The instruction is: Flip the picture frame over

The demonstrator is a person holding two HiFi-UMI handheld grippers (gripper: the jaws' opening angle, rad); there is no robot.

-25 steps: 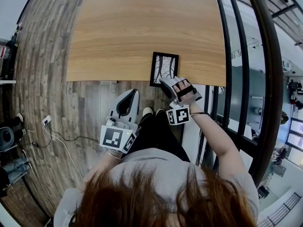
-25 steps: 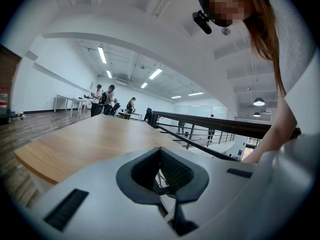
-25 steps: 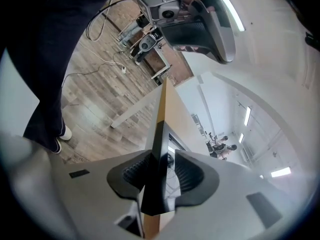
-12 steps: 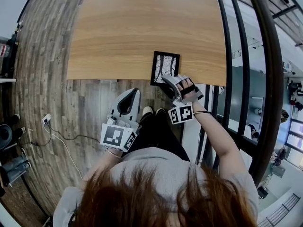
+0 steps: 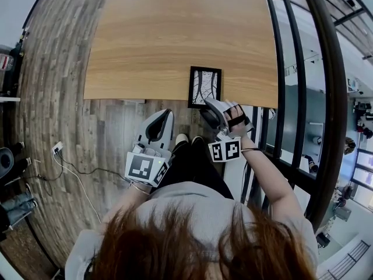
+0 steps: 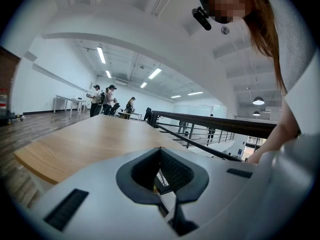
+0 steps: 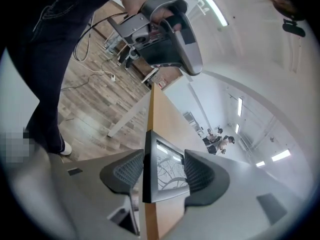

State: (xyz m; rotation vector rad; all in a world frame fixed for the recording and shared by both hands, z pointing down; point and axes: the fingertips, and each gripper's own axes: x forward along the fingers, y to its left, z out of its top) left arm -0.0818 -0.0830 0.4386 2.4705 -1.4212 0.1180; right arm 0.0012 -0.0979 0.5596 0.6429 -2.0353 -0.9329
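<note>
The black picture frame [image 5: 205, 87] lies flat at the near edge of the wooden table [image 5: 175, 34], with its branch picture facing up. My right gripper [image 5: 208, 109] hovers just off that near edge, a little above it. In the right gripper view its jaws are opening, and the frame [image 7: 162, 171] shows between the two pads with neither pad pressing on it. My left gripper [image 5: 165, 113] hangs below the table edge, left of the frame, shut on nothing. The left gripper view shows its closed pads [image 6: 161, 151] in front of the tabletop [image 6: 85, 139].
A black railing [image 5: 285, 69] runs along the table's right side. A power strip with cables [image 5: 58, 150] lies on the wood floor at the left. Several people stand far off across the room [image 6: 107, 99]. The left gripper [image 7: 170, 34] shows overhead in the right gripper view.
My right gripper has let go of the frame's near edge, drawn back toward the person and risen slightly. The frame stays flat on the table. The left gripper has not moved.
</note>
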